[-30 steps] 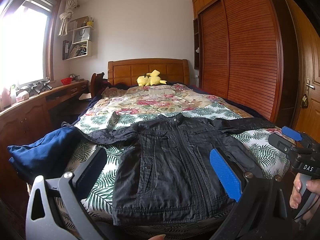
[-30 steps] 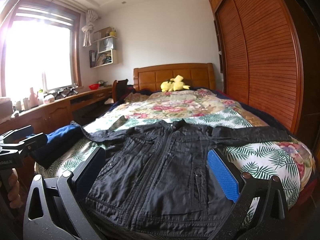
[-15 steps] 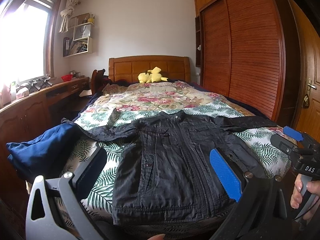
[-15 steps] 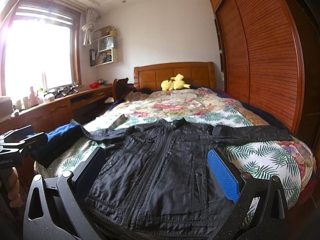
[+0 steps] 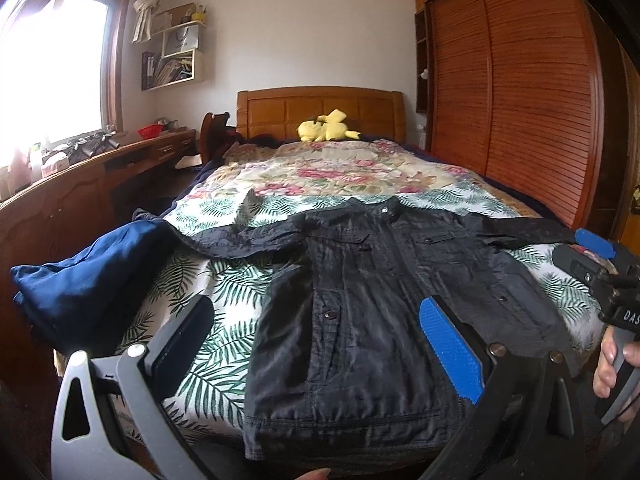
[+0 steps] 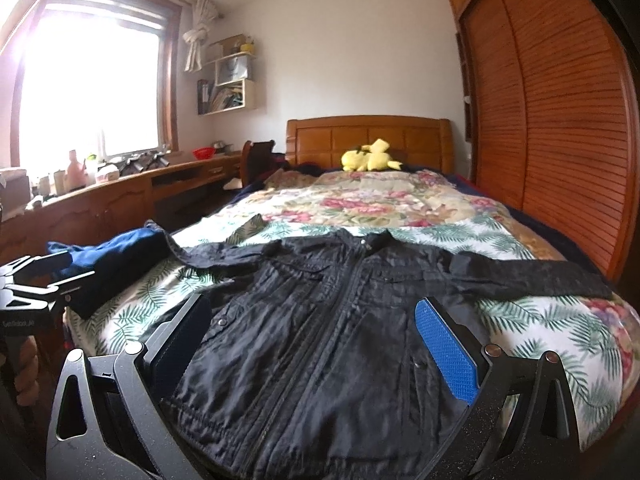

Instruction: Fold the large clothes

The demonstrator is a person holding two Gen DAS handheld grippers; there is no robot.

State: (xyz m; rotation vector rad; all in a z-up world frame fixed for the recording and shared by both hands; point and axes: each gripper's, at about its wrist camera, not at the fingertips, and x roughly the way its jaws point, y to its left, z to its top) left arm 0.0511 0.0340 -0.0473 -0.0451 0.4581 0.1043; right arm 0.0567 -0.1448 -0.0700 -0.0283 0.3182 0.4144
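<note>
A black zip jacket (image 5: 368, 312) lies flat, front up, on the bed's foot end, both sleeves spread out sideways; it also shows in the right wrist view (image 6: 332, 332). My left gripper (image 5: 316, 340) is open and empty, held above the jacket's hem. My right gripper (image 6: 316, 340) is open and empty, also above the hem, and shows at the right edge of the left wrist view (image 5: 600, 264). The left gripper shows at the left edge of the right wrist view (image 6: 36, 276).
A folded blue garment (image 5: 88, 280) lies at the bed's left edge by the left sleeve. The leaf and flower bedspread (image 5: 340, 172) covers the bed. A yellow plush toy (image 5: 324, 130) sits by the headboard. A wooden desk (image 5: 80, 184) runs along the left, a wardrobe (image 5: 520, 100) along the right.
Both views have tilted slightly down and closer to the jacket. The jacket has not moved and both grippers stay open.
</note>
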